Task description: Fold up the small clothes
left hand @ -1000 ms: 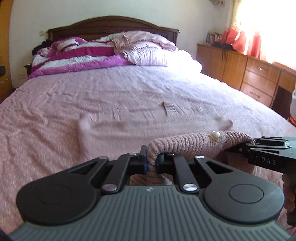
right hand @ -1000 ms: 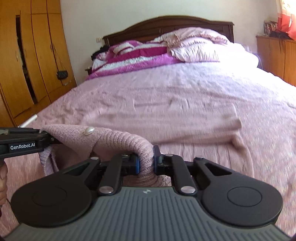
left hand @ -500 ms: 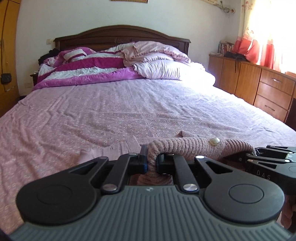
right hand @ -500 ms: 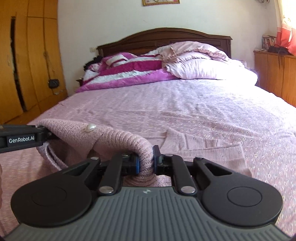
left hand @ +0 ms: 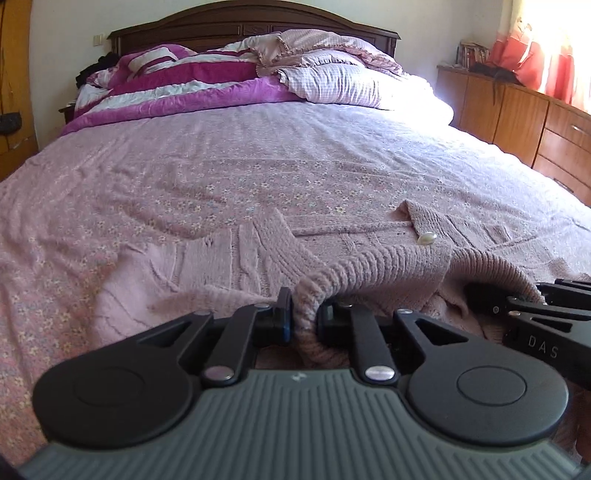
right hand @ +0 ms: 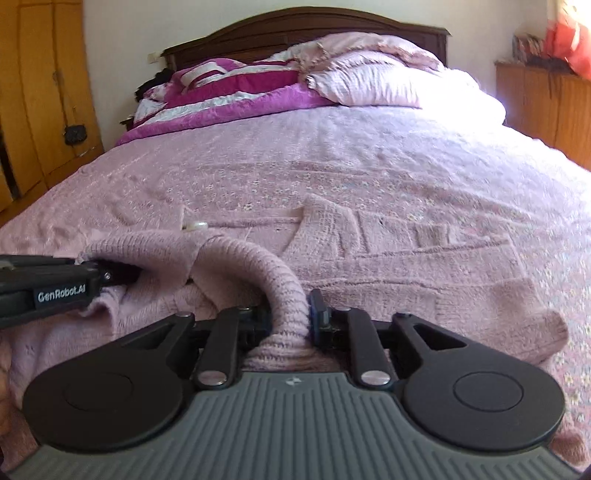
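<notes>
A pink knit cardigan (left hand: 258,254) lies flat on the bed, its near ribbed edge lifted and folded forward over the rest. A pearl button (left hand: 427,238) shows on that raised edge. My left gripper (left hand: 304,314) still pinches the ribbed edge while its jaws are opening. My right gripper (left hand: 480,299) reaches in from the right, its tips in the same edge. In the right wrist view my right gripper (right hand: 290,314) has its jaws opening, with the rib of the cardigan (right hand: 406,266) sitting loose and round between them. My left gripper (right hand: 125,273) enters from the left by the button (right hand: 195,226).
The bed (left hand: 258,155) has a flowered pink cover. A magenta striped quilt (left hand: 192,85) and pillows (left hand: 343,85) are piled by the dark headboard (left hand: 251,27). A wooden dresser (left hand: 524,118) stands on the right, a yellow wardrobe (right hand: 40,96) on the left.
Both grippers came forward and down with the ribbed edge, laying it over the cardigan's far part. Their jaws stand wider apart, the right one most.
</notes>
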Tool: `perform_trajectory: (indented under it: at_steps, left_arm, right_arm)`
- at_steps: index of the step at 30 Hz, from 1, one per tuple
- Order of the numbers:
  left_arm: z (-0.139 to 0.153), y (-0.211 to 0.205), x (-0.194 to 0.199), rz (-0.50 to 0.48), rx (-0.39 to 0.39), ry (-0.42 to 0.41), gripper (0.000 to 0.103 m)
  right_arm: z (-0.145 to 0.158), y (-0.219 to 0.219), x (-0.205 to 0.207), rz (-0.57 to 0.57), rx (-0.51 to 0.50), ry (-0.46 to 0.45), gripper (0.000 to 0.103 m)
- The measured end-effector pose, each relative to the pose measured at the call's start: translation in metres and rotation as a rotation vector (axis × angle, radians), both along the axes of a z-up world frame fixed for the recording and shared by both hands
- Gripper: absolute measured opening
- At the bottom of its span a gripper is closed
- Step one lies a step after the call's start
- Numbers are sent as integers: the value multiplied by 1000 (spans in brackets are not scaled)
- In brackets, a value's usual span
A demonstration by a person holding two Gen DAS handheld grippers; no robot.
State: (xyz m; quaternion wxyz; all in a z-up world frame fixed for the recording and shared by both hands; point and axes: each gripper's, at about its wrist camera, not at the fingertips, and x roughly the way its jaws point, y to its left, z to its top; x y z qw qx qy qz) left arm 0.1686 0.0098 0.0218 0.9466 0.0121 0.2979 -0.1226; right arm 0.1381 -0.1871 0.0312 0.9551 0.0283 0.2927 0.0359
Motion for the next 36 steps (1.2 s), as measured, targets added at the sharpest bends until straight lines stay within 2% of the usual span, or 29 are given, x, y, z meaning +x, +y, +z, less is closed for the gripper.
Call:
perform_trajectory:
  at_steps: [2,4,7,13,18,21,23,32,36]
  left_arm:
    - [3,0,-1,3,8,6,22]
    - [8,0,-5,14,21,7,37]
    - [16,5,-14,27,25,8,51]
    - [31,14,-42,14,-7,9,52]
    - [40,13,-70,-10,10,-7,52]
    - [43,14,-81,-27,-11,7,52]
    - [43,14,-88,-31,-19,11,52]
    - [32,9,-110,-65,27,30,52]
    - [27,11,-116,-74,57,39,52]
  right_arm:
    - [1,-1,0,3,5,1,28]
    - [5,-6,-3,-10,43,3,37]
    - [13,-16,-16,-31,95,-6,48]
    - [25,-21,-48,-38,86,-37,59]
    - [35,-19,-82,-24,43,-81,62]
    - [38,-22,-99,-10,75,-90,62]
    - [39,-23,-108,0,98,-88,62]
    - [21,-11,-138,35,64,-21,62]
    - [15,-4,-146,59,22,-2,72]
